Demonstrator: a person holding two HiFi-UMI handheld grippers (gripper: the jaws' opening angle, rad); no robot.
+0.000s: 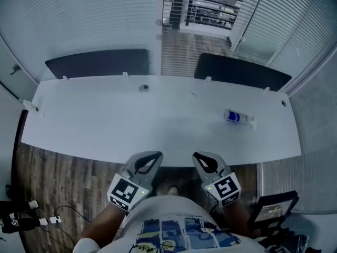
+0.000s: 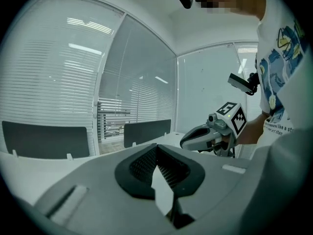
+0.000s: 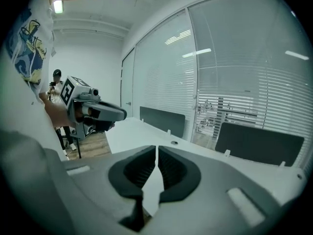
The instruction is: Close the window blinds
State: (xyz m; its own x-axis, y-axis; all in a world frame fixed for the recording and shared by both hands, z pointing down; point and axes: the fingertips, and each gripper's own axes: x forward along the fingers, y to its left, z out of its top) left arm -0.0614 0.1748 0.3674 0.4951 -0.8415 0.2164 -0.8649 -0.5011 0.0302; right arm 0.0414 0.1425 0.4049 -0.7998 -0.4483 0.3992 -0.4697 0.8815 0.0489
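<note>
- Gripper state: the left gripper [image 1: 151,158] and the right gripper [image 1: 200,157] both have their jaws together with nothing between them. Each gripper view shows the ribbed pads meeting at the tips.
- Position: both grippers hang at the near edge of the white desk [image 1: 105,125], close to the person's shirt [image 1: 174,231].
- Task item: the blinds [image 1: 202,7] cover the glass wall behind the desk, well apart from both grippers. The centre section has its slats turned open, and shelving shows through it. The sections to either side look shut.
- Step in hand (judged): approach the blinds and locate their control.
- Method: reach across the desk through the gap between the two dark panels [image 1: 100,62]. Keep both grippers above the panel tops, and clear of the small blue and white item [image 1: 237,117] on the desk.
- Method: open one gripper only when the control lies directly ahead of it. Keep the other gripper out of the line of travel.
- Hard to make out: two small fittings [image 1: 158,23] sit on the frame post beside the open section. They may be the control, but they are too small to identify.
- Hidden: no cord or wand is visible, and the dark panels cover the bottom of the blinds.
- Cut off: the tops of the blinds lie outside the head view.
</note>
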